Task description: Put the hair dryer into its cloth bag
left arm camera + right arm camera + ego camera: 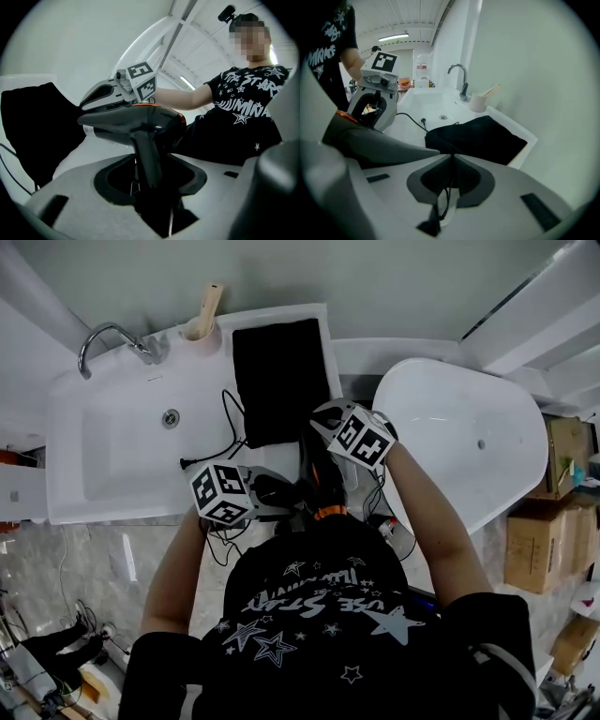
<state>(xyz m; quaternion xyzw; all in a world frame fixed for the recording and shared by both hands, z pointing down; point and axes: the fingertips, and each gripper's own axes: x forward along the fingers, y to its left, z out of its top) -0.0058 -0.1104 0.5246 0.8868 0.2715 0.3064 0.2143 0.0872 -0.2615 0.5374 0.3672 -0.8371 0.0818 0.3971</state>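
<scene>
At the far right corner of the vanity top (217,432), beside the basin, the black cloth bag (279,381) is lying flat and limp. The left gripper (150,183) is clamping the hair dryer (133,123) by its handle and carrying it in the air over the vanity's near edge, just short of the bag, with its barrel lying crosswise. Its power cord (230,418) is trailing over the top toward the basin.

The right gripper (451,159) is showing its jaws drawn together. They are probably pinching the bag's near hem, though only a thin dark strand is showing between them.

The dryer is looking rigid, glossy and head-heavy, so it is likely to twist in a loose grip. The handle is the sound place to hold it. The bag is looking soft and floppy, so its mouth is going to need lifting by the hem.
</scene>
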